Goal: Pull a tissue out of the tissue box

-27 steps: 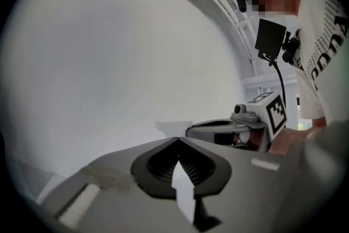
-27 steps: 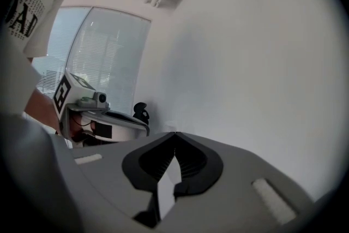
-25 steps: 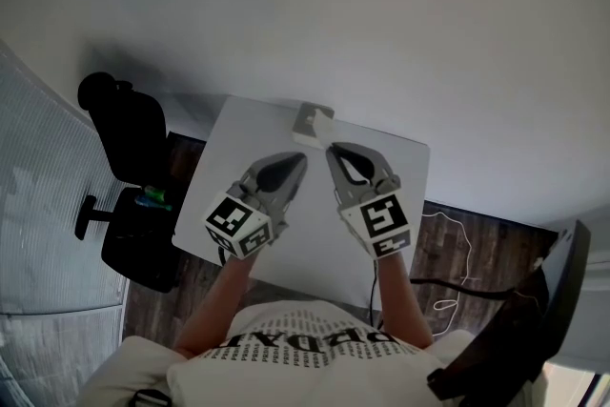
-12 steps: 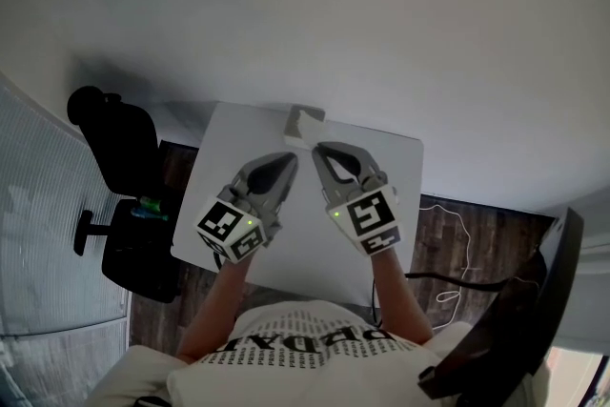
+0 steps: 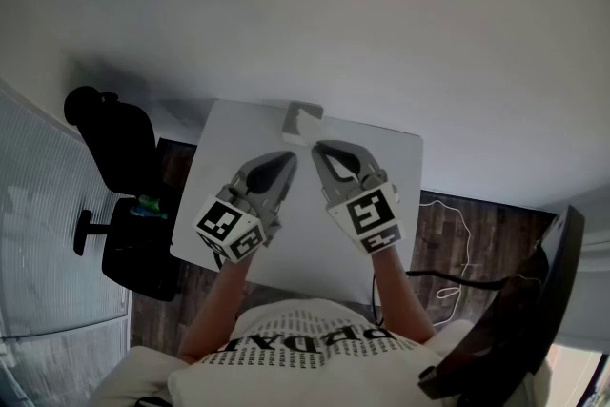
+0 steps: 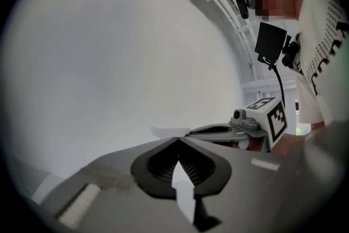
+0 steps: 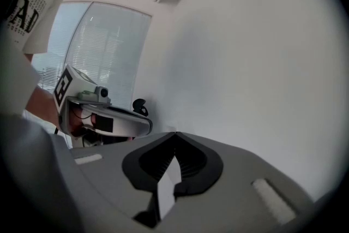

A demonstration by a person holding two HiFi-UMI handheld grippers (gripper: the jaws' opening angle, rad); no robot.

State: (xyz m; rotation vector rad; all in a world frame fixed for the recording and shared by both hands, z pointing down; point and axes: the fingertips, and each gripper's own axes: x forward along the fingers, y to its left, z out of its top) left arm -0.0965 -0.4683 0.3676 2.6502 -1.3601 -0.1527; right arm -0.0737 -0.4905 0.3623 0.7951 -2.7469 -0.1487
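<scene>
At the far edge of the white table [image 5: 233, 143] stands a small pale tissue box [image 5: 301, 122] with a white tissue sticking out of its top. My left gripper [image 5: 289, 157] hovers over the table just short of the box, shut and empty. Beside it my right gripper [image 5: 318, 148] is shut too, its tip close to the box's near side and holding nothing. In the left gripper view the closed left gripper [image 6: 178, 138] points at the white wall, with a bit of tissue [image 6: 165, 131] past its tip. The right gripper view shows the right gripper [image 7: 175, 133] shut.
A black office chair [image 5: 119, 148] stands left of the table with a green item [image 5: 150, 202] on its seat. Another dark chair [image 5: 534, 300] is at the lower right. A cable [image 5: 446, 238] lies on the wooden floor. A white wall lies behind the table.
Only the head view has shifted a little. Both grippers hold their place by the box and stay shut.
</scene>
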